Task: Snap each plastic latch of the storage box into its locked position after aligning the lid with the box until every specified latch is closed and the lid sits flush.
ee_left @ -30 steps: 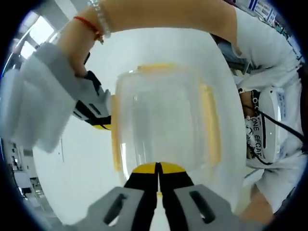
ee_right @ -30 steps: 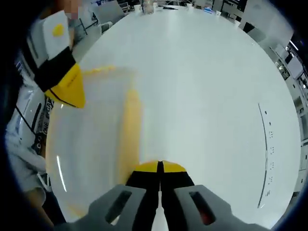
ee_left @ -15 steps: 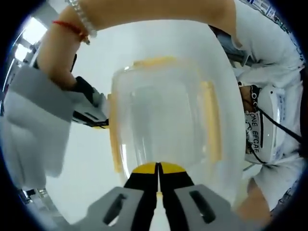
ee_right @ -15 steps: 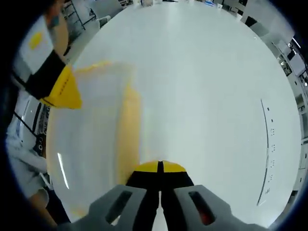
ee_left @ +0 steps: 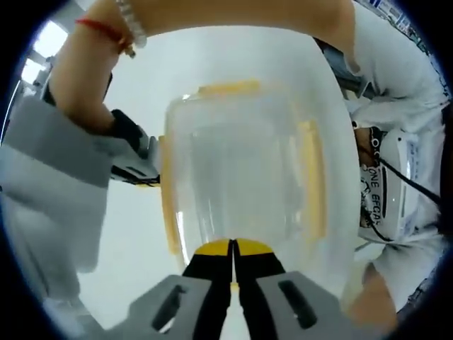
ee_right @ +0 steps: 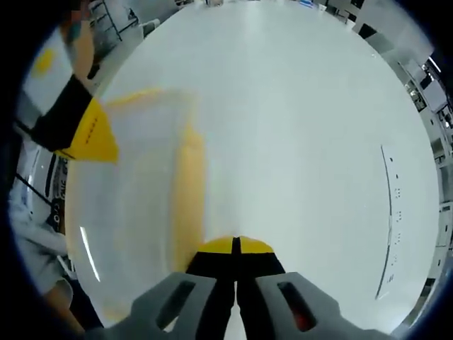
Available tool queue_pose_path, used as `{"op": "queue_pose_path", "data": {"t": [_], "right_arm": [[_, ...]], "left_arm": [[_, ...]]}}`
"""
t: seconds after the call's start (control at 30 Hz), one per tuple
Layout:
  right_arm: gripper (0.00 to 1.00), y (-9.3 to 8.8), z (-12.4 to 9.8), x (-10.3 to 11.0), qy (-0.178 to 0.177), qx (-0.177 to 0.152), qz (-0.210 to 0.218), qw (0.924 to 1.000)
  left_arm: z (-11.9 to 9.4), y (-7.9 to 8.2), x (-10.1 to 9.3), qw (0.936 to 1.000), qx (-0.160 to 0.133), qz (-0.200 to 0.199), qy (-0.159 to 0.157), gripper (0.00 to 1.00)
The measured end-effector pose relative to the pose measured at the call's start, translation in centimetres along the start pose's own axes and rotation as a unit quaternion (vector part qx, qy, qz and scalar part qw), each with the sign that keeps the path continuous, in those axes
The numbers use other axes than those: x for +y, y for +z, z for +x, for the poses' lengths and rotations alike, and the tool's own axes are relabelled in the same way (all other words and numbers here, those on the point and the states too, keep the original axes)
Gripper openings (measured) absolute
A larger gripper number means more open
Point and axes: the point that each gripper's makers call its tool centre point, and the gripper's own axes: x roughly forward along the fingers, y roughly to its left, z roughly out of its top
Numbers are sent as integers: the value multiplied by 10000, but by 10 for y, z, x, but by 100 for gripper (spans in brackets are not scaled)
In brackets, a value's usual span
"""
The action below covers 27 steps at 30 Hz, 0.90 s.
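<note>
A clear plastic storage box (ee_left: 241, 170) with its lid on rests on a white table, directly ahead of my left gripper (ee_left: 233, 249). Yellow latches run along its far side (ee_left: 228, 88), left side (ee_left: 168, 205) and right side (ee_left: 311, 177). My left gripper is shut, its tips at the box's near edge. In the right gripper view the same box (ee_right: 127, 212) is at the left, with a yellow latch (ee_right: 187, 191) just ahead of my shut right gripper (ee_right: 236, 246). The left gripper (ee_right: 88, 131) enters that view from the left, over the box. The right gripper (ee_left: 134, 166) appears at the box's left side.
The white table (ee_right: 297, 120) stretches far to the right and back. A person in white clothing (ee_left: 403, 177) stands close to the table's edge; a forearm with a bracelet (ee_left: 212, 18) arches over the box. Small items sit at the table's far end (ee_right: 212, 2).
Both views shifted slightly with the hands. The forearm and sleeve moved a little closer in the left gripper view. The box and both shut grippers stay in place.
</note>
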Motion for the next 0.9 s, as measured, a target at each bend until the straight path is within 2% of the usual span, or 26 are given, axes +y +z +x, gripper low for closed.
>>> {"op": "queue_pose_path", "data": {"t": [0.17, 0.2, 0.23, 0.43, 0.6, 0.9], "right_arm": [[0, 1, 2, 0, 81, 155, 81, 9998], [0, -2, 5, 3, 208, 195, 388, 9988], [0, -3, 5, -1, 204, 212, 161, 9994], [0, -7, 11, 0, 306, 274, 274, 9988], [0, -7, 13, 2, 354, 493, 251, 9978], [0, -5, 10, 1, 629, 323, 336, 9969]], "left_arm": [[0, -3, 2, 10000, 62, 6, 20, 0], [-1, -5, 1, 10000, 60, -73, 2, 0], [0, -5, 2, 10000, 41, -62, 12, 0], [-1, -7, 4, 9999, -83, -92, 79, 0], [-1, -6, 9, 9999, -71, -109, 94, 0], [-1, -2, 11, 9998, -168, -112, 95, 0]]}}
